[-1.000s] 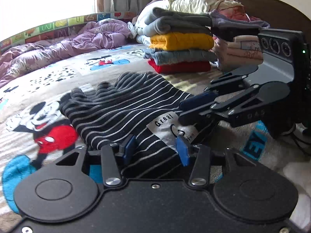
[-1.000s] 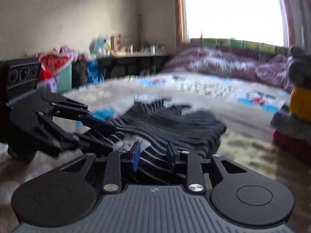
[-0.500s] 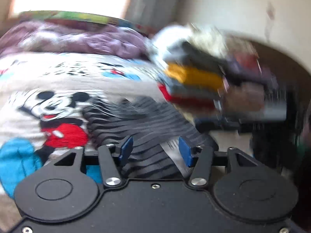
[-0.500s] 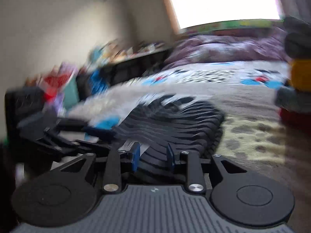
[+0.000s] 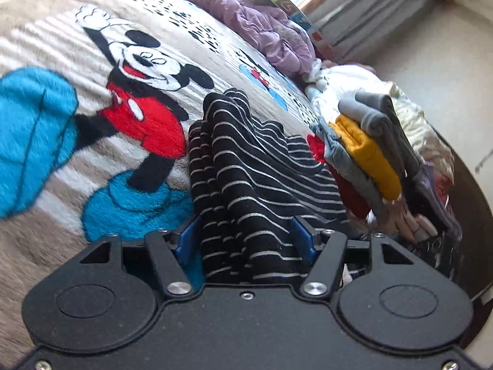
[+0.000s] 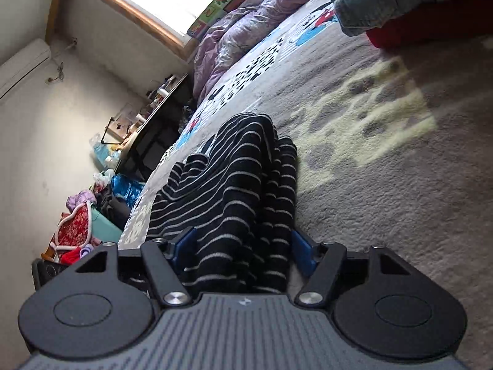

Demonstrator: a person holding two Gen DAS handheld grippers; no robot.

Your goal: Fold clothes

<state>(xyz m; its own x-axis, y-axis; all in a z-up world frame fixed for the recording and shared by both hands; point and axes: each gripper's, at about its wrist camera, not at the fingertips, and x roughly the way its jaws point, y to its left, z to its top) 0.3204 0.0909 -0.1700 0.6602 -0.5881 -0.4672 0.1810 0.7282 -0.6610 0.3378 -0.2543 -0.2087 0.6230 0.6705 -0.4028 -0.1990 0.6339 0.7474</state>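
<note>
Your left gripper (image 5: 246, 240) and right gripper (image 6: 243, 246) are opening around the bunched striped top (image 5: 246, 169); the folded stack (image 5: 369, 154) waits far right.

Premises: a lived-in home bedroom. A bed is taking up most of both views, and a plush cartoon-mouse blanket (image 5: 92, 160) is covering it. A crumpled purple duvet (image 6: 246, 24) is lying along the window side. A stack of folded clothes (image 5: 366, 157) is sitting near the dark headboard (image 5: 471, 191). Grey curtains (image 5: 369, 9) are hanging beside a wood-framed window (image 6: 148, 9). A wall air conditioner (image 6: 21, 64) is hanging high up, and a cluttered dark desk (image 6: 154, 108) is standing against the wall.
</note>
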